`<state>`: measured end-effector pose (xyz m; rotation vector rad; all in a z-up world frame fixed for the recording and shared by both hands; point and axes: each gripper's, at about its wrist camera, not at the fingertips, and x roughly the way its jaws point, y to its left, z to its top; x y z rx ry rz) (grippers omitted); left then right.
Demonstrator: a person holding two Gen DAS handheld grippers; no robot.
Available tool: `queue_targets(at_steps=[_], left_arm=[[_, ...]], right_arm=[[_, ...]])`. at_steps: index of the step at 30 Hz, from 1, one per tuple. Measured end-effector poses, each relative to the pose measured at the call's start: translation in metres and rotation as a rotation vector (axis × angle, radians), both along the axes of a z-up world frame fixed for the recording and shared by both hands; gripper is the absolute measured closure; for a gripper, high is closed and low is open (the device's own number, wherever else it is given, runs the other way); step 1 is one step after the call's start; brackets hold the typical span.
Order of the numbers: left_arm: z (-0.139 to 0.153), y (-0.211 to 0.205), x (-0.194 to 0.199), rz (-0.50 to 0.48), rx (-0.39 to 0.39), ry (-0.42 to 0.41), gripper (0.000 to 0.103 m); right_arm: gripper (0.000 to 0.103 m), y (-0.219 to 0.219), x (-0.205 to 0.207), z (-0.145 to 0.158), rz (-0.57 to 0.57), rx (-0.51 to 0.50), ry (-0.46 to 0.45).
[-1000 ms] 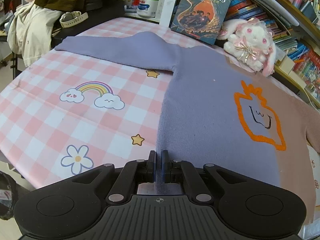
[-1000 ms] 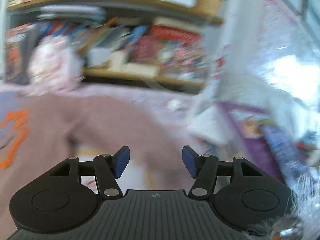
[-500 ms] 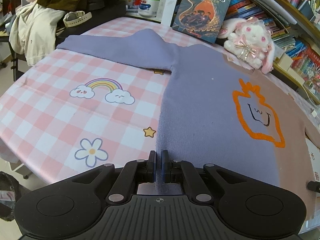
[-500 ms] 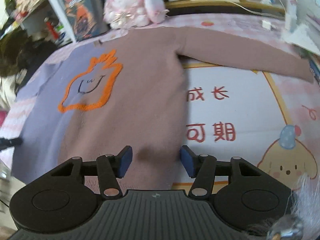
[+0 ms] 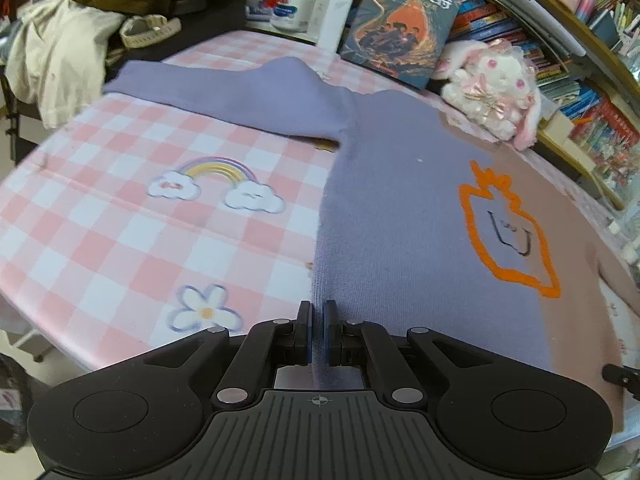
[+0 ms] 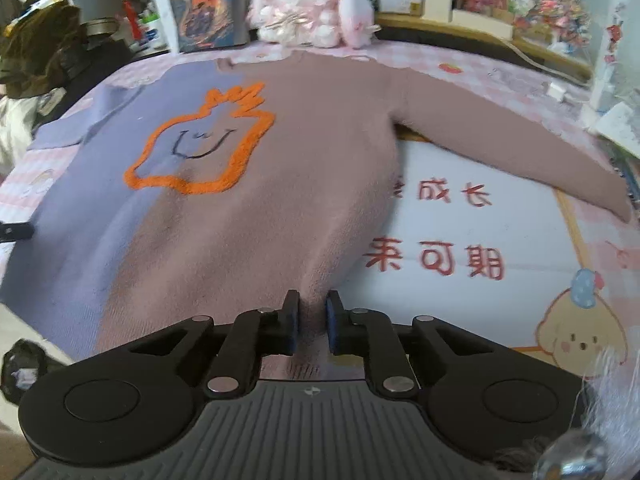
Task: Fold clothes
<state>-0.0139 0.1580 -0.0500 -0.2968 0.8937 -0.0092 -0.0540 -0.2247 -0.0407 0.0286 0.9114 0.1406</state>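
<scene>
My right hand-held gripper [image 6: 310,320] has swung down to the sweater [image 6: 248,208] hem; jaws closing on it. Left hand-held gripper [image 5: 318,330] clamps the lilac corner. Sweater flat on surface [image 5: 120,216], sleeves spread; folding not begun.

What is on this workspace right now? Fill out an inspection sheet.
Surface: pink checked cloth with cartoon prints.
Job's things: sweater, half lilac, half mauve, flat, sleeves spread.
Clutter: plush rabbit and book at the far edge.
Grippers: left gripper shut on the lilac hem; right gripper jaws closing, mauve hem bunched between them.
Cables: white cord along the shelf.
Surroundings: bookshelves, piled clothes.
</scene>
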Motion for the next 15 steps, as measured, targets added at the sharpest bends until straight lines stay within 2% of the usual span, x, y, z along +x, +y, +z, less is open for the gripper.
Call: queue_targets(at_steps=[4,9,15], left_arm=[[0.001,-0.019,0.005,-0.064,-0.004,-0.011,0.099],[0.001,-0.005,0.009,-0.082,-0.037,-0.001,0.099],[0.001,0.006,0.010,-0.085,-0.029,0.012,0.099]], right_arm=[[0.091,-0.010,0.003,-0.002,-0.089,-0.048,-0.007],[0.091,-0.007,0.001,0.000,-0.109,-0.062,0.003],[0.091,0.008,0.002,-0.002,-0.123,-0.056,-0.004]])
